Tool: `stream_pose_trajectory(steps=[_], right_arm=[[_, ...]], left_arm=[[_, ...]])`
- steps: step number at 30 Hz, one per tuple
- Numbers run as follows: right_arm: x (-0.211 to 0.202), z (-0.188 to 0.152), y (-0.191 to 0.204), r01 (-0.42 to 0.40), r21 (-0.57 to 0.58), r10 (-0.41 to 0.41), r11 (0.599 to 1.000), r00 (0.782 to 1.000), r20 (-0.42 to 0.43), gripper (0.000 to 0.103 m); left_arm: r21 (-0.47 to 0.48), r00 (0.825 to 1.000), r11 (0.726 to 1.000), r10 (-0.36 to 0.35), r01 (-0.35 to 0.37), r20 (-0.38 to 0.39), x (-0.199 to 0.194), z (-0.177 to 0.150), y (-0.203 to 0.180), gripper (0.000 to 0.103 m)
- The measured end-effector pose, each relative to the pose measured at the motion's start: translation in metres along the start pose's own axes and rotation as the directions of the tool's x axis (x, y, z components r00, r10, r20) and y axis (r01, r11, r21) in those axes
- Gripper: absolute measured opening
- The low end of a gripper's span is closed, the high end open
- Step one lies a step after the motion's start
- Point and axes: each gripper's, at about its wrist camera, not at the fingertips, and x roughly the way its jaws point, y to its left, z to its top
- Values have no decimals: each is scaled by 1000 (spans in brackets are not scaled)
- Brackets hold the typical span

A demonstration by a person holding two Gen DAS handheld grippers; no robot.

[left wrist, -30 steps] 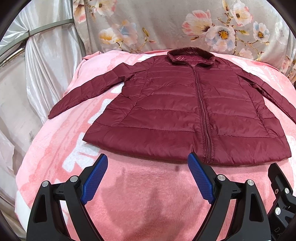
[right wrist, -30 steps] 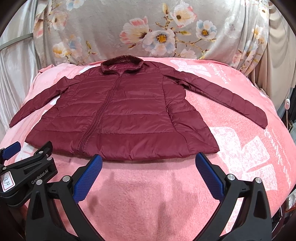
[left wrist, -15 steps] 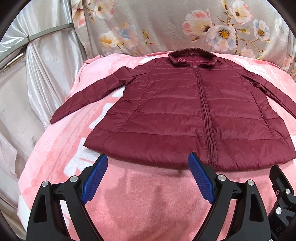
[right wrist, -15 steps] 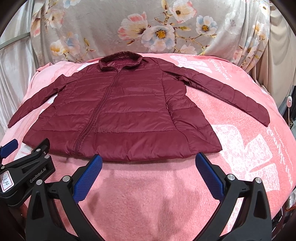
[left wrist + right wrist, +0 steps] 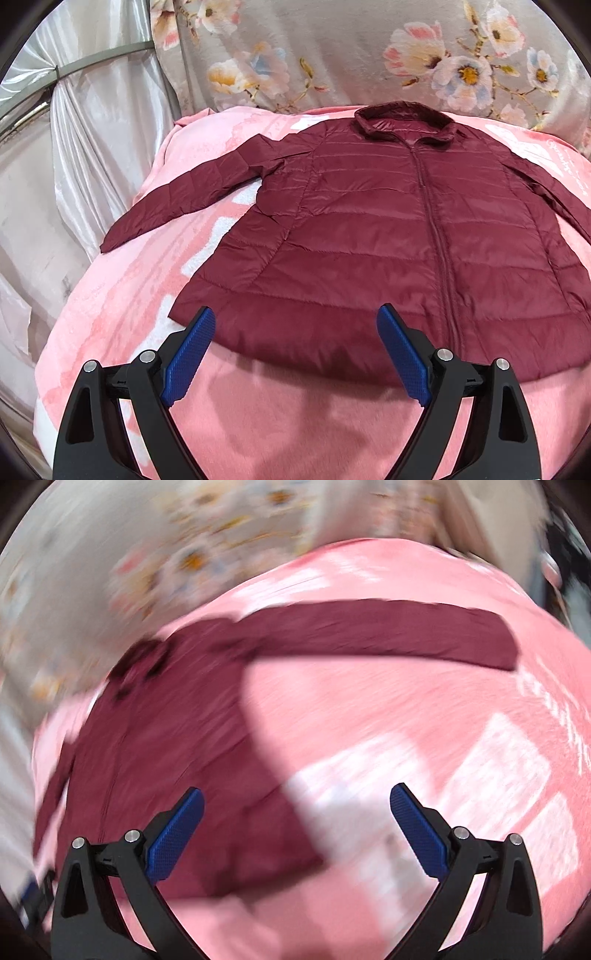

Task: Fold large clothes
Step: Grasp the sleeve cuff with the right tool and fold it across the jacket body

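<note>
Jacket (image 5: 388, 236) lay flat, zipped | left tool (image 5: 295, 350) wide, empty | right tool (image 5: 295, 830) wide, empty | advised: pinch 2 o'clock sleeve cuff (image 5: 491, 638) squarely.

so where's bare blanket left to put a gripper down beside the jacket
Bare pink blanket lies below the jacket hem, and between its left sleeve and body. In the blurred right view, another patch sits under the right sleeve. The middle is covered.

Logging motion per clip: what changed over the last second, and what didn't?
The right gripper has swung toward the jacket's right sleeve, fast enough to blur its view. The left gripper has eased forward over the hem. Nothing was grasped; both stay open. The jacket still lies flat, zipped, sleeves spread on the pink blanket.
</note>
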Motion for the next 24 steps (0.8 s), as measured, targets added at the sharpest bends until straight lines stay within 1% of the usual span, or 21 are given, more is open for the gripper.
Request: stream_pose_trajectory(steps=[2, 4, 6, 7, 9, 10, 12, 14, 15, 16, 17, 18, 19, 20, 23, 24], right_arm=[[12, 29, -43, 16, 128, -18, 992, 1000, 19, 98], [22, 48, -79, 6, 244, -15, 970, 999, 35, 98], [33, 64, -115, 14, 357, -37, 934, 998, 58, 98], [38, 70, -128, 27, 388, -58, 921, 996, 68, 98], [49, 81, -148, 87, 420, -127, 903, 990, 68, 98], [52, 80, -150, 110, 422, -151, 900, 986, 66, 98], [61, 84, -158, 136, 427, -181, 894, 981, 67, 98], [65, 88, -156, 166, 408, -220, 898, 972, 88, 97], [68, 93, -151, 190, 383, -244, 904, 965, 97, 93], [73, 98, -146, 213, 357, -263, 909, 960, 98, 67], [76, 101, -143, 219, 344, -265, 913, 960, 94, 42], [83, 107, -139, 187, 343, -231, 920, 968, 92, 34], [87, 113, -137, 159, 349, -204, 923, 974, 96, 18], [89, 122, -137, 143, 349, -190, 926, 976, 104, 10], [79, 143, -86, 125, 236, -172, 964, 966, 192, 7], [71, 150, -55, 92, 170, -130, 981, 964, 230, 7]], left_arm=[[-11, 1000, 1000, 9, -9, 3, 7, 7, 5, 87], [-20, 1000, 1000, 20, -20, 4, 13, 13, 9, 87], [-27, 1000, 1000, 10, -10, -6, 24, 22, 13, 87], [-32, 1000, 999, 8, -9, -15, 29, 24, 15, 87], [-54, 1000, 999, 8, -9, -30, 40, 30, 21, 87], [-59, 999, 998, 15, -17, -35, 44, 31, 22, 87], [-67, 998, 996, 49, -52, -40, 54, 35, 28, 87], [-73, 995, 993, 87, -90, -44, 64, 39, 33, 87], [-76, 994, 992, 100, -104, -48, 68, 41, 36, 87], [-78, 993, 990, 110, -114, -53, 72, 42, 38, 87], [-81, 991, 989, 118, -123, -55, 75, 44, 41, 87], [-84, 989, 987, 135, -140, -59, 80, 46, 46, 87], [-87, 988, 985, 145, -150, -60, 84, 46, 49, 87], [-89, 986, 983, 156, -161, -61, 87, 47, 52, 87], [-96, 981, 978, 180, -187, -74, 97, 47, 60, 87], [-102, 980, 977, 181, -188, -80, 100, 46, 63, 87]])
